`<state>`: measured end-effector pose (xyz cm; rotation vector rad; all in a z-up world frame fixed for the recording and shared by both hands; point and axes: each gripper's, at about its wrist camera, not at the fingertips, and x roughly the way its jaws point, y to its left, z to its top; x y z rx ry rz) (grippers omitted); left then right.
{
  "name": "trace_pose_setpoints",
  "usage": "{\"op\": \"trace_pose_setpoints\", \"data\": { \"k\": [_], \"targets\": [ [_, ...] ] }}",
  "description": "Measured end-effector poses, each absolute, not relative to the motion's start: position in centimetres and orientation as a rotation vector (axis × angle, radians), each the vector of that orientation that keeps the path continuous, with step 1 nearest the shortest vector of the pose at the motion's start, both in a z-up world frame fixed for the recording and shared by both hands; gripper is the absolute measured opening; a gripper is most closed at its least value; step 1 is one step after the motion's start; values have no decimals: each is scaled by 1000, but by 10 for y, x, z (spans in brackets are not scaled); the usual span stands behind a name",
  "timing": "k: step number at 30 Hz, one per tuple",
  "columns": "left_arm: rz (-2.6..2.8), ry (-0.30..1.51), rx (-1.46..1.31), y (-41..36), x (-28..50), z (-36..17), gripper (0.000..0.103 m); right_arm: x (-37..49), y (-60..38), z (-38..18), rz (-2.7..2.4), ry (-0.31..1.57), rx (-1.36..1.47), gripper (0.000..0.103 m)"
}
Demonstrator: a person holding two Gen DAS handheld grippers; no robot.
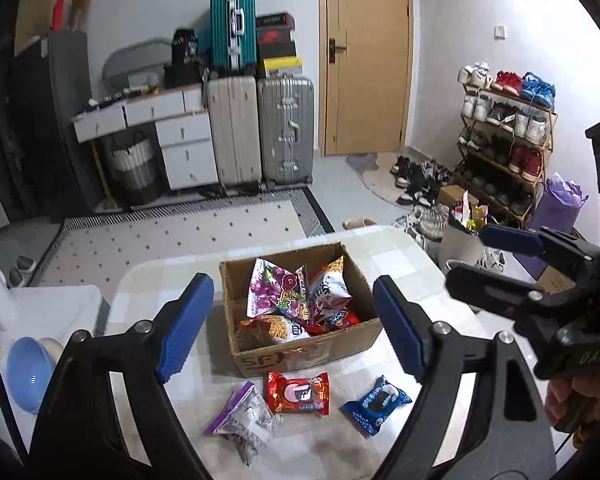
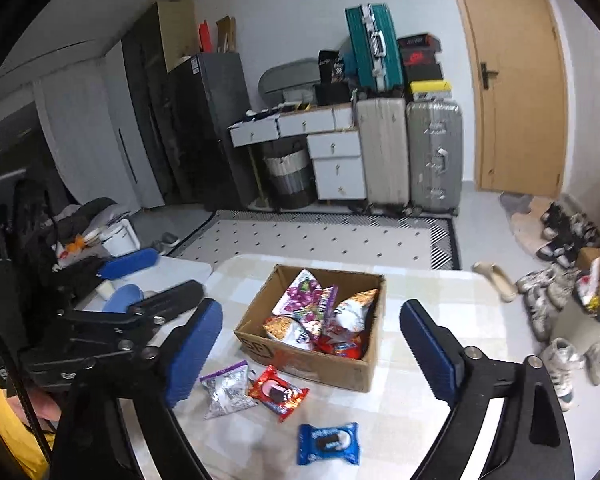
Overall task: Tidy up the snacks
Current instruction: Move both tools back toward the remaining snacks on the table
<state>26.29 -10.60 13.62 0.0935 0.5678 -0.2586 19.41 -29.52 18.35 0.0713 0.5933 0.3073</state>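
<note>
Both the left gripper (image 1: pixel 292 326) and right gripper (image 2: pixel 310 350) gape wide, seemingly touching nothing, above the cardboard box (image 1: pixel 332 346) of snacks.

Both wrist views look forward and down from above the near table (image 1: pixel 400 264) edge, close in; the right sits rightward. Both share the cardboard box (image 1: pixel 300 354) (image 2: pixel 320 364), suitcases, door.

Both the left gripper (image 1: pixel 292 326) and right gripper (image 2: pixel 312 350) had black frames, silver screws and ribbed blue pads (image 1: pixel 186 326). Bare skin showed lower right; a yellow sleeve (image 2: pixel 10 432) lower left.
</note>
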Motion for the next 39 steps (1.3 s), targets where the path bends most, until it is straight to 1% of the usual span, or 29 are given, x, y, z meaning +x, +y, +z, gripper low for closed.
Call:
{"op": "trace_pose_setpoints", "data": {
  "k": [2, 4, 5, 6, 12, 18, 21, 26, 30, 33, 36, 39],
  "targets": [
    [-252, 524, 94, -101, 237, 149, 86, 174, -299, 189, 300, 554, 67, 100],
    [-239, 487, 92, -96, 213, 159, 91, 156, -302, 191, 295, 533, 71, 100],
    [-233, 473, 93, -93, 202, 164, 99, 148, -303, 191, 301, 525, 78, 101],
    [-226, 446, 88, -89, 187, 169, 103, 139, -303, 191, 312, 518, 85, 101],
    [-211, 372, 93, -67, 120, 179, 103, 71, -298, 190, 353, 405, 53, 102],
    [-188, 358, 67, -45, 78, 163, 103, 30, -285, 167, 356, 370, 49, 102],
    [-174, 389, 32, -31, 63, 147, 103, 16, -281, 152, 365, 367, 65, 102],
    [-129, 383, -46, 0, 37, 116, 103, 8, -276, 127, 374, 388, 91, 102],
    [-91, 385, -86, 20, 37, 85, 102, 9, -275, 101, 357, 420, 109, 102],
    [-89, 439, -103, 26, 48, 58, 102, 11, -277, 83, 333, 455, 148, 102],
    [-81, 499, -99, 26, 55, 32, 102, 6, -281, 66, 347, 485, 247, 102],
    [-95, 541, -118, 26, 54, 8, 102, 3, -280, 59, 346, 488, 254, 102]
  ]
}}
